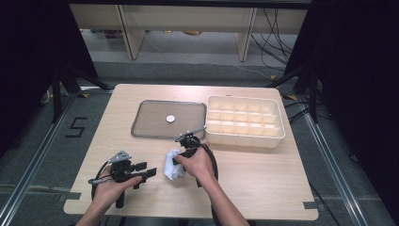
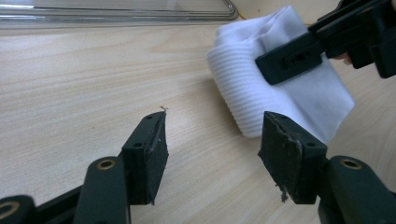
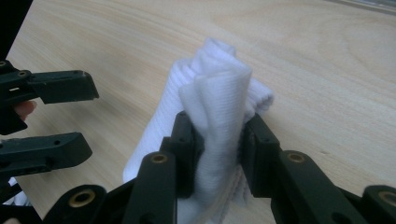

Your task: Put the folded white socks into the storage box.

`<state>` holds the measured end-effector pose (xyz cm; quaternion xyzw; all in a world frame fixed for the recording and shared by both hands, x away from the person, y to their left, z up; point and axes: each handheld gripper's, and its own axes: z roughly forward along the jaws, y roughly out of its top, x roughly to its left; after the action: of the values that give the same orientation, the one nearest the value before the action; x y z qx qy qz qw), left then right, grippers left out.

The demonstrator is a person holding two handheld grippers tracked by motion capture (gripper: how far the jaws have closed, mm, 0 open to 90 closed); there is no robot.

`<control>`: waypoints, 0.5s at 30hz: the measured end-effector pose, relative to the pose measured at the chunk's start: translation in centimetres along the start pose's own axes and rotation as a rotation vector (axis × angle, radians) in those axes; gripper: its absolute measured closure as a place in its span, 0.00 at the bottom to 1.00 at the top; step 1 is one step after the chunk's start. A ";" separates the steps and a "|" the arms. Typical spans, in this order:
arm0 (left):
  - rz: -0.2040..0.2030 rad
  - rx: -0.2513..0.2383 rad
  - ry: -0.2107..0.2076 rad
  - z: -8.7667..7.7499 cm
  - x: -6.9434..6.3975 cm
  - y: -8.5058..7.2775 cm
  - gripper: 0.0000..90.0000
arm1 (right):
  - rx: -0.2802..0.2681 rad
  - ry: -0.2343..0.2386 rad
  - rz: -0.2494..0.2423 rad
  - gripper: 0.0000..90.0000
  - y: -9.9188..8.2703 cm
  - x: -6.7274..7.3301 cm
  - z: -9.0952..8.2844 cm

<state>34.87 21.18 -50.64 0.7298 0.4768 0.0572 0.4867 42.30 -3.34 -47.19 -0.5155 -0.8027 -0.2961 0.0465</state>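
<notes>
A white ribbed cloth lies folded and bunched on the wooden table between my two hands. My right gripper is shut on it, with a thick fold of the cloth pinched between its pads and standing up above them. In the high view my right gripper points left into the cloth. My left gripper stands open with nothing between its jaws, just short of the cloth. In the high view my left gripper rests low on the table, left of the cloth.
A shallow clear tray with a small white disc in it lies behind the cloth. A cream box divided into several compartments sits at the back right. The table's front edge runs just below my forearms.
</notes>
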 end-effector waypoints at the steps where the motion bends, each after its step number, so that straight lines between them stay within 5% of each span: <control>1: -0.001 0.000 0.000 0.0 0.0 0.0 0.45 | 0.001 0.001 0.027 0.77 0.0 0.1 -0.2; 5: 0.000 -0.001 0.000 0.0 0.0 0.0 0.45 | -0.019 0.006 0.012 0.77 -0.1 0.0 -0.7; 7: 0.001 -0.002 0.001 0.0 0.0 0.0 0.45 | -0.021 0.021 0.047 0.77 -0.1 0.2 -1.1; 9: 0.003 -0.001 0.002 0.0 0.0 0.0 0.45 | -0.043 0.000 0.005 0.77 0.0 0.0 -1.3; 15: 0.006 -0.002 0.003 0.0 -0.1 0.0 0.45 | -0.068 -0.006 -0.014 0.77 0.0 0.0 -2.1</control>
<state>34.80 21.12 -50.63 0.7306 0.4751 0.0603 0.4867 41.79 -4.47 -45.46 -0.5121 -0.7959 -0.3220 0.0241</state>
